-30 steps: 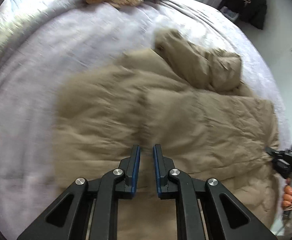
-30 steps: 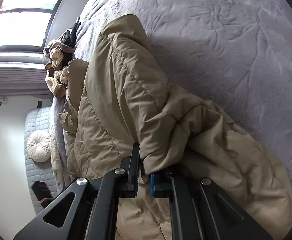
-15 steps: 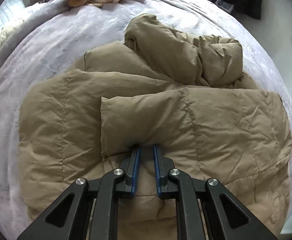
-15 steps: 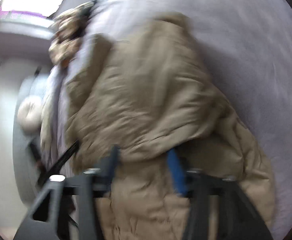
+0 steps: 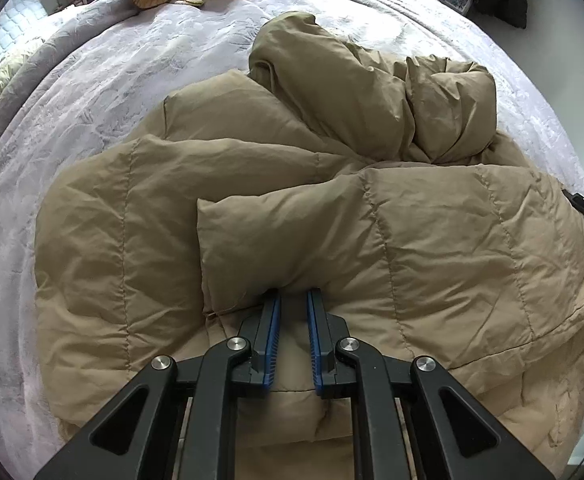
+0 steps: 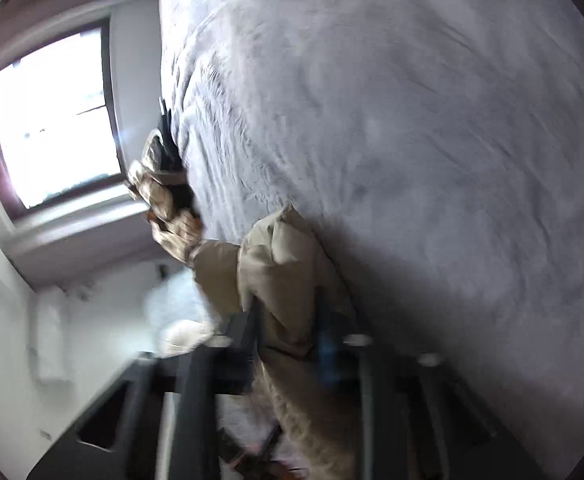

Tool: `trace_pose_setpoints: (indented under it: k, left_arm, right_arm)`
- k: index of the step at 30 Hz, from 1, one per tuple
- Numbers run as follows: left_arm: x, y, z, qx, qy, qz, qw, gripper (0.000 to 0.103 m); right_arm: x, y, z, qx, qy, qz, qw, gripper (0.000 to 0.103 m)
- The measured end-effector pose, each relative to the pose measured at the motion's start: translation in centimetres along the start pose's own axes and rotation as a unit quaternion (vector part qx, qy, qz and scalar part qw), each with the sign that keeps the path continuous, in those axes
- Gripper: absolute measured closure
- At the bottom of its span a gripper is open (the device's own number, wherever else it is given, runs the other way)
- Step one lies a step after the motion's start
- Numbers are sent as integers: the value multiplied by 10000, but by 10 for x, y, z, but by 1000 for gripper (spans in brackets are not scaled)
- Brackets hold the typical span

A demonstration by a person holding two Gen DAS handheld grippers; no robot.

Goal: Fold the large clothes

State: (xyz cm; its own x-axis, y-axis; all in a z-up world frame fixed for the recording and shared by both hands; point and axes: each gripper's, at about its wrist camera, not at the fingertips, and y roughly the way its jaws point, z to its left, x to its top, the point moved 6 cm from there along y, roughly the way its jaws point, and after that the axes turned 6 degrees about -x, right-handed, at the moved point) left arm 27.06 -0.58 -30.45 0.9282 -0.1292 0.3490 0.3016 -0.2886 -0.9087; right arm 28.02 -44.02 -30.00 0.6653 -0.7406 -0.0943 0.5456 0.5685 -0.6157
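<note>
Beneath left claw (image 5: 293,300): tan jacket (image 5: 332,216)

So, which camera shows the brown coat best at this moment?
The left wrist view. There the coat lies sharp and nearly whole on the bed, with the quilting and the bunched part at the back clear. The right wrist view is blurred and shows only a narrow strip of the coat along the bed's edge.

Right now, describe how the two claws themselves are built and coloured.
The left claw has two flat black fingers faced with blue ribbed pads, carried on black angular linkage arms with triangular cut-outs and round silver pivot bolts. The right claw is motion-blurred but looks the same: black frame, blue pad, silver bolts. No cables or sleeves show.
</note>
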Motion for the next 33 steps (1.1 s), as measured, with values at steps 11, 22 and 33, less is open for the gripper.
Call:
trace_pose_setpoints:
  k: [11, 22, 33]
  left_arm:
    - [14, 3, -12, -50, -56, -20, 10000, 88]
    - [10, 5, -10, -127, 9, -61, 9999, 88]
    - [2, -1, -7, -71, 21, -125, 9999, 88]
  right_arm:
    - [0, -34, 25, -1832, -1462, -872, 9682, 89]
    - [-88, -19, 10, -2858, -3235, -268, 9016, 96]
    - [-84, -16, 6, -2931, -3211, -277, 9001, 98]
